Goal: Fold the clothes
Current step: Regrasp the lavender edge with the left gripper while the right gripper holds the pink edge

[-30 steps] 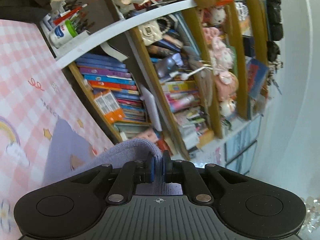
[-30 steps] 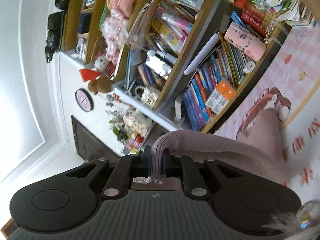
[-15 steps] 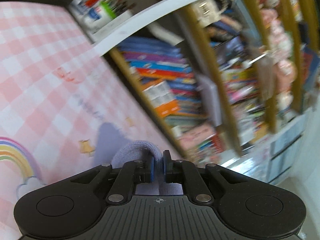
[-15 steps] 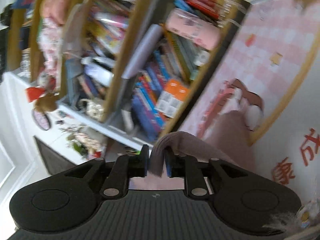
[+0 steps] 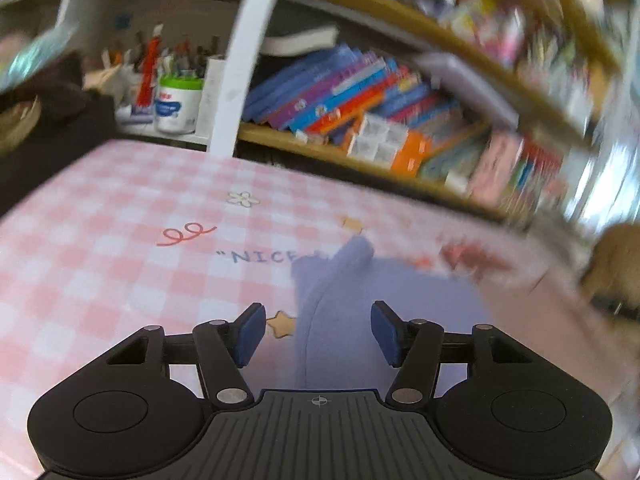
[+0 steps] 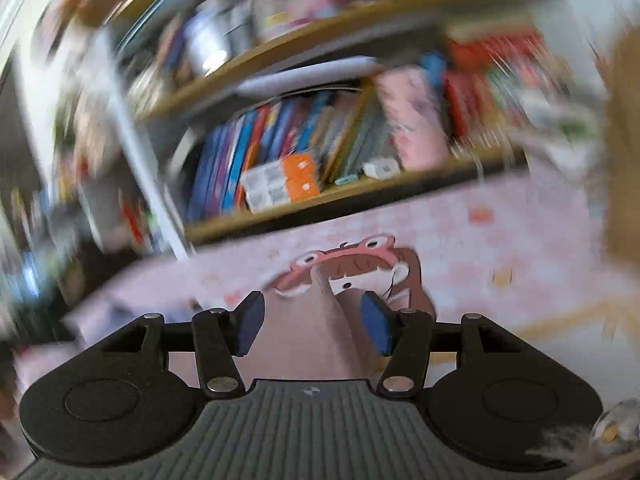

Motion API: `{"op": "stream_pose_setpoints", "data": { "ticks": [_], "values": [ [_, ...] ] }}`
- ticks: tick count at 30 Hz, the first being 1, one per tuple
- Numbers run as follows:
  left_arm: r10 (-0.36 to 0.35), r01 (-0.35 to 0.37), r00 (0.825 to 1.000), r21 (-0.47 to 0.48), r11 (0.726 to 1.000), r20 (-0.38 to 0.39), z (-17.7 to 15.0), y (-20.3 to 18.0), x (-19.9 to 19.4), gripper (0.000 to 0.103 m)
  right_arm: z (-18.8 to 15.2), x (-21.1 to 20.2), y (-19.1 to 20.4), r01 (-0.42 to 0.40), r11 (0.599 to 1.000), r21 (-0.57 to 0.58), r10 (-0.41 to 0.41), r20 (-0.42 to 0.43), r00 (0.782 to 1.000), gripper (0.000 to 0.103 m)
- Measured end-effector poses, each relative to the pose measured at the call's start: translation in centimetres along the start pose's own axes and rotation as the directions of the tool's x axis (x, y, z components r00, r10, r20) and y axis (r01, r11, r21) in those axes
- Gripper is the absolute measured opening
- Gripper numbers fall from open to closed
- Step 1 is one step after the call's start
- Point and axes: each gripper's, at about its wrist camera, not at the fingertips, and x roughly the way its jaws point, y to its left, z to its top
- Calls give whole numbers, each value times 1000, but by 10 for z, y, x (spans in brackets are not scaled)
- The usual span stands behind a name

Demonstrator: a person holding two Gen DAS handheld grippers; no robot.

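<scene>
You had both claws letting go. Left claw (image 5: 318, 334) was opening, its blue pads (image 5: 250, 334) apart w/ the lavender garment (image 5: 360, 320) lying between them but not pinched: cloth sat on the surface (image 5: 120, 240) just ahead of and under the claw, a raised ridge running fwd from the gap. Right claw (image 6: 312, 328) was opening too, pads (image 6: 374, 328) clear of the cloth; the same garment, reading mauve here (image 6: 316, 344), lay between them w/ a crease pointing away from the claw toward the cartoon print (image 6: 352, 268) on the pink check cover.

Why like that, prob: each claw carried one corner over, so the edge landed as a fold on the surface, and you spread the pads only once the cloth was down, so nothing sprang back. Both claws tilted downward, which suited laying an edge flat.

Bookshelf (image 5: 360, 112) stood well beyond, no part in this. Views were blurred, so can't tell how neatly the edges lined up.
</scene>
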Motion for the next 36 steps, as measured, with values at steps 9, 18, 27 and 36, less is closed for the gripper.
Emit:
{"op": "stream_pose_setpoints", "data": {
  "ticks": [9,18,27,36],
  "values": [
    [-34,31,999,90,995,31,5,-21,-6,5,-3,33,2,73,996,-43,-79,-176,981,8],
    [-55,55,997,-9,998,58,23,-7,3,5,22,23,-14,45,993,112,-39,-53,998,7],
    [-87,85,996,-140,986,-7,9,24,20,50,1,42,-57,62,944,323,-10,-160,987,39],
    [-170,156,982,-159,975,-82,5,20,40,34,-7,46,-58,35,921,388,46,-199,979,23]
  ]
}}
